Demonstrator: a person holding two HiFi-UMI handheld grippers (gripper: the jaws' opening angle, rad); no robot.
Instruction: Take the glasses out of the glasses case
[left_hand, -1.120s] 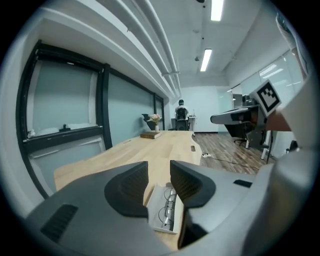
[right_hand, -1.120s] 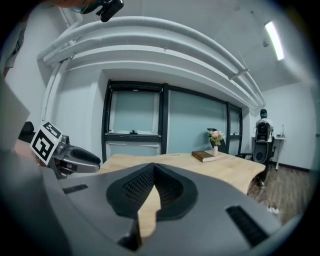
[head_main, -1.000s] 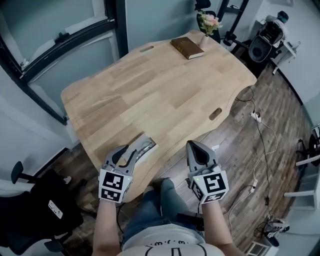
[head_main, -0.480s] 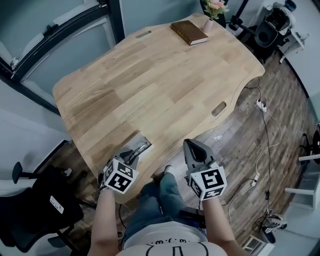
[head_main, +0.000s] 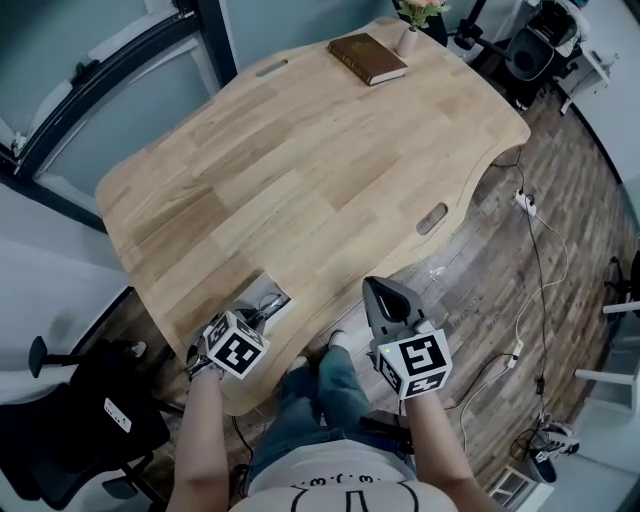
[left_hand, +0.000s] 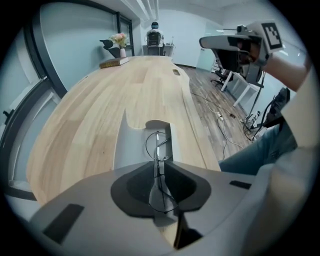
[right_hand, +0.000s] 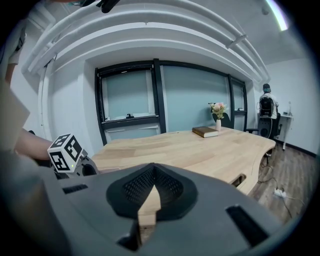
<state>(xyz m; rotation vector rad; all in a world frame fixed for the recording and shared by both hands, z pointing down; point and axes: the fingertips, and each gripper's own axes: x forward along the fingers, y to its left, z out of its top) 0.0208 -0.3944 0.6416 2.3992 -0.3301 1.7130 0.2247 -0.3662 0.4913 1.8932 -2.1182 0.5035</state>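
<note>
An open grey glasses case (head_main: 272, 292) lies at the near edge of the wooden table (head_main: 320, 170). Thin wire glasses (left_hand: 156, 145) rest inside the case (left_hand: 134, 140). My left gripper (head_main: 258, 312) points steeply down into the case. Its jaws are closing, and in the left gripper view (left_hand: 157, 163) the glasses' wire runs between them. I see no firm pinch on the wire. My right gripper (head_main: 380, 292) hovers off the table's edge to the right, over the floor. It is shut and holds nothing (right_hand: 154, 165).
A brown book (head_main: 367, 58) and a small vase of flowers (head_main: 412, 22) sit at the table's far end. A black office chair (head_main: 90, 420) stands at the lower left. Cables and a power strip (head_main: 520, 205) lie on the wood floor to the right.
My left gripper sank and tipped down onto the open case, and its jaws narrowed around the glasses. The right gripper dropped a little beside the table.
</note>
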